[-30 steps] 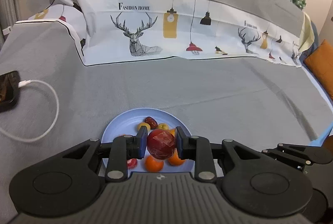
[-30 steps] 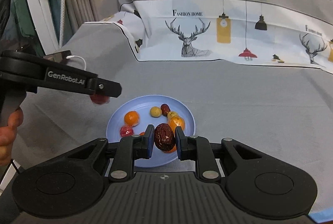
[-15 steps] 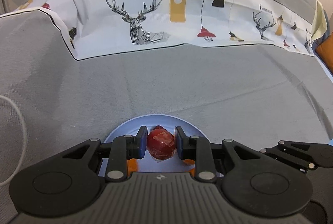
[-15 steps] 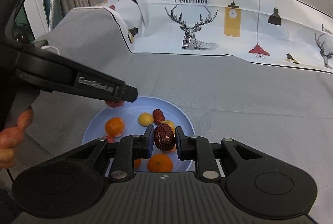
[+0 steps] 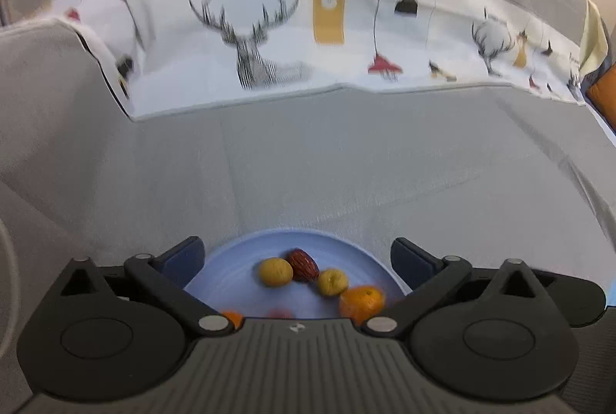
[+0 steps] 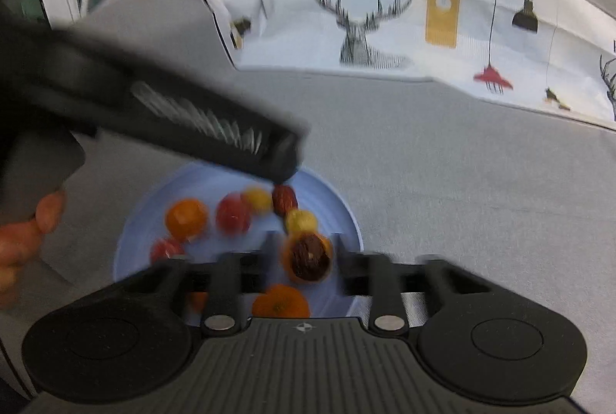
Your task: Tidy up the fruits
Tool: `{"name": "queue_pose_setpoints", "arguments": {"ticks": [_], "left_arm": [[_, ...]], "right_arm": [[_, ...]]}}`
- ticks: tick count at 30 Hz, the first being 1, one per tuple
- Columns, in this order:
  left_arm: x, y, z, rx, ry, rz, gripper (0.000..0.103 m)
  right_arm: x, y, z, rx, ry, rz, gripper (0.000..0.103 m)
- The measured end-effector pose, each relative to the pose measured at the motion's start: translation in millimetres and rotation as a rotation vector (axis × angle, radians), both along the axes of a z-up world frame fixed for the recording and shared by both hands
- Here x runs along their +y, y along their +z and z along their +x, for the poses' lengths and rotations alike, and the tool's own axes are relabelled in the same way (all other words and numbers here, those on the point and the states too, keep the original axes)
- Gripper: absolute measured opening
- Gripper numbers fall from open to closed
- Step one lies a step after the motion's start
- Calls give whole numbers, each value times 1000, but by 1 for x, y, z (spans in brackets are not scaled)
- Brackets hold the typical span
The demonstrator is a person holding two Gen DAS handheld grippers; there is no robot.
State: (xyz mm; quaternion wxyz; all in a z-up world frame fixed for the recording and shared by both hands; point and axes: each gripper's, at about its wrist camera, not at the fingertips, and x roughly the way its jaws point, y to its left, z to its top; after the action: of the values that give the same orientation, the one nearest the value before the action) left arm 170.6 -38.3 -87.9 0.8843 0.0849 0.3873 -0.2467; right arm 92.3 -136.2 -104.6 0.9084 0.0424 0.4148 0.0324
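A light blue plate (image 5: 238, 260) (image 6: 346, 217) on grey cloth holds several small fruits: oranges (image 5: 362, 302) (image 6: 186, 219), yellow fruits (image 5: 275, 271) (image 6: 300, 221), a red date (image 5: 304, 263) (image 6: 285, 200) and a blurred red fruit (image 6: 233, 217). My left gripper (image 5: 294, 248) hangs just over the plate, its jaws opening wide with nothing between them; its black body (image 6: 192, 117) crosses the right wrist view. My right gripper (image 6: 306, 252) is opening too. A dark brown date (image 6: 310, 258) sits loose between its fingers (image 6: 269, 248), with gaps on both sides, above an orange.
A white cover printed with deer and lamps (image 5: 269, 40) drapes the grey backrest behind the plate. An orange cushion (image 5: 604, 94) is at the far right and a white cable (image 5: 7, 279) at the left edge. A person's hand (image 6: 23, 240) grips the left tool.
Both grippers sank toward the plate, then went from shut to open. The left one let go of the red fruit, which now lies on the plate. The right one released the brown date.
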Motion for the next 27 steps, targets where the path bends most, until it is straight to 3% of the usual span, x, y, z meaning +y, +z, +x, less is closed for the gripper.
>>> {"name": "queue_pose_setpoints", "arguments": {"ticks": [1,4,12,18,27], "left_arm": [[0,2,-3,-10,-11,20,103],[3,6,-13,-1,7,64,103],[38,34,-67,50,162,32,103],[50,61,-118,-40,231,106,103],[65,78,-175,-64,258,33,103]], "right_arm": [[-2,2,-5,-14,-7,7,89],[-6,9,-19,-12,-15,21,90],[5,47,-72,-28,-45,50,95],[24,77,-112,-102,-45,14,99],[28,92,-163,-120,-95,-7,100]]}}
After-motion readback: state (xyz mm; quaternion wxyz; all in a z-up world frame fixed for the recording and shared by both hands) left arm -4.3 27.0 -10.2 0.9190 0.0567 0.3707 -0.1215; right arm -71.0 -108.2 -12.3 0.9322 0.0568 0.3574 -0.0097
